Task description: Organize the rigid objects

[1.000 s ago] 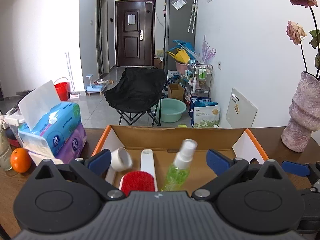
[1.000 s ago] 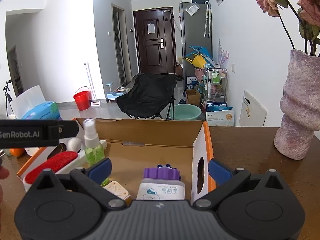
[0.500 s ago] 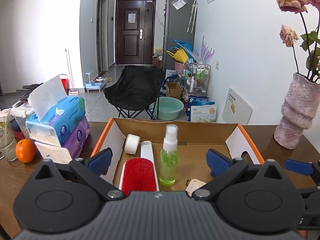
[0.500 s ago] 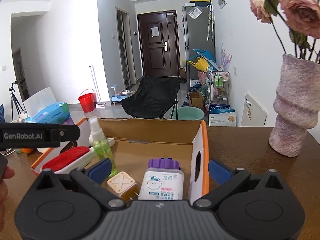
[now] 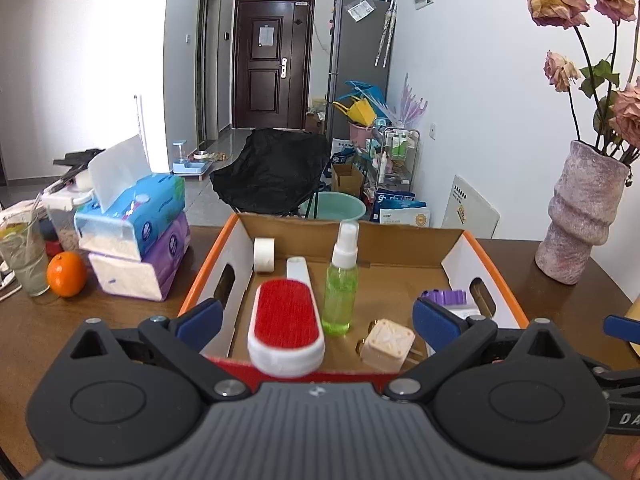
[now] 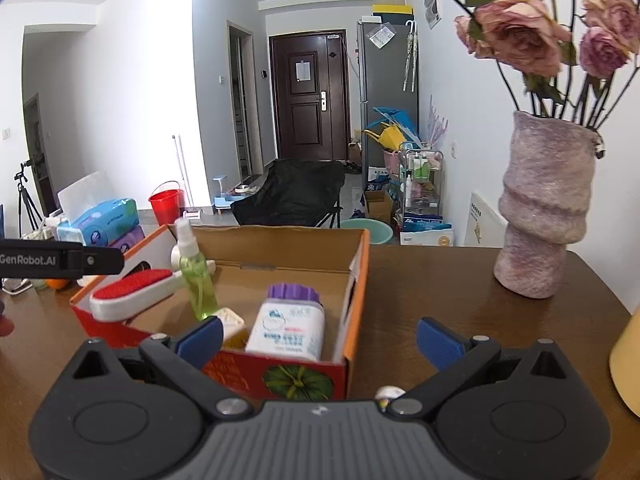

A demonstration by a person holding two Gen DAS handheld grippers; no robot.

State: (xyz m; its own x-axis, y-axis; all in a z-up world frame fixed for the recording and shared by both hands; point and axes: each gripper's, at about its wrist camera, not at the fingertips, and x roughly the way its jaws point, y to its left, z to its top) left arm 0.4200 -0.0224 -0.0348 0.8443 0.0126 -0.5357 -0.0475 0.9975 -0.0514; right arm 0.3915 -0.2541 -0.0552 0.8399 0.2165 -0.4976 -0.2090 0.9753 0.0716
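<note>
An orange-rimmed cardboard box (image 5: 404, 244) stands on the brown table. In it are a red lint brush (image 5: 286, 326), an upright green spray bottle (image 5: 340, 280), a white tape roll (image 5: 264, 254), a cream square block (image 5: 386, 344) and a white purple-capped bottle (image 6: 288, 326). My left gripper (image 5: 318, 320) is open and empty, above the box's near edge. My right gripper (image 6: 320, 334) is open and empty, at the box's near right corner (image 6: 344, 364). The left gripper's body (image 6: 60, 262) shows at the left of the right wrist view.
Stacked tissue packs (image 5: 138, 232), an orange (image 5: 66, 274) and a glass (image 5: 24, 256) stand left of the box. A pink vase with dried roses (image 6: 540, 216) stands at the right. A yellow object (image 6: 628, 364) is at the right edge. A small white object (image 6: 390, 392) lies before the box.
Both grippers have drawn back and risen from the box; more of its inside and its near wall now show. Both stayed open and empty.
</note>
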